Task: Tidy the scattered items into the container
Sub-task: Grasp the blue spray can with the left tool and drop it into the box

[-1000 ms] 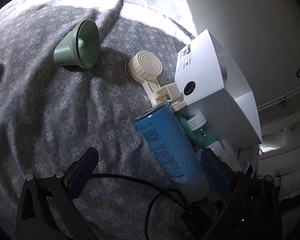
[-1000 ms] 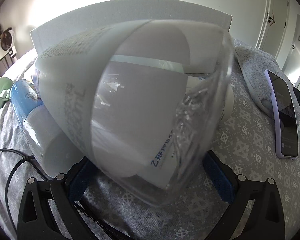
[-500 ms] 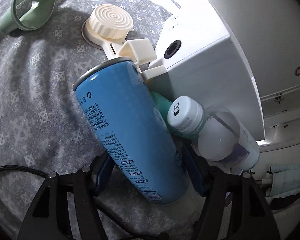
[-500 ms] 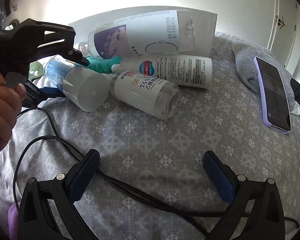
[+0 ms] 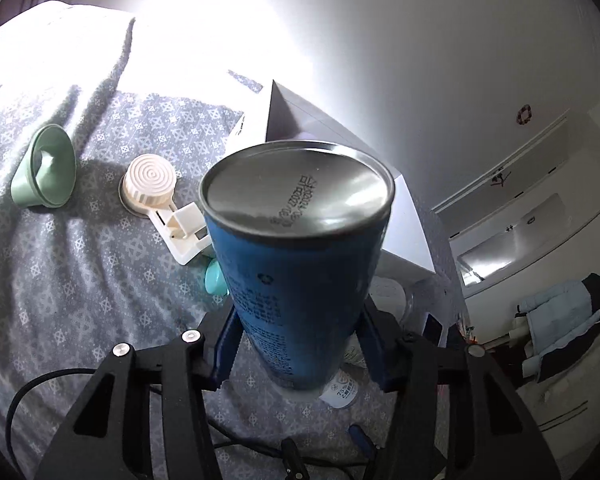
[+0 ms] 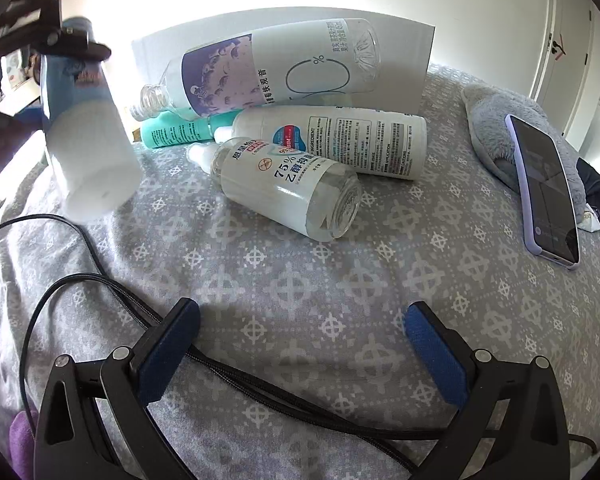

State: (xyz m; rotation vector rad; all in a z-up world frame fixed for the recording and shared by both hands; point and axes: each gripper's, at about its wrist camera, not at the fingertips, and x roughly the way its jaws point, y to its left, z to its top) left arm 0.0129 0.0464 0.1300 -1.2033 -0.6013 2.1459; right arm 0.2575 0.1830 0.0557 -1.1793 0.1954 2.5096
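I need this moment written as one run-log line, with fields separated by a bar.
left gripper: shut on blue can, lifted off bed | right gripper: open, holds nothing | white box: behind lying bottles

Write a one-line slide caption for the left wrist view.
Left hand-held gripper lifts blue spray can above patterned bedspread.

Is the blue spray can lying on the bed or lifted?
Lifted: the left claw is shut on the blue spray can, white cap down, clear of the bedspread.

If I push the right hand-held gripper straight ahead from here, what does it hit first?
Probably the clear 75% alcohol bottle, lying with its base toward the open right hand-held gripper. Only bare bedspread lies between, though depth is uncertain.
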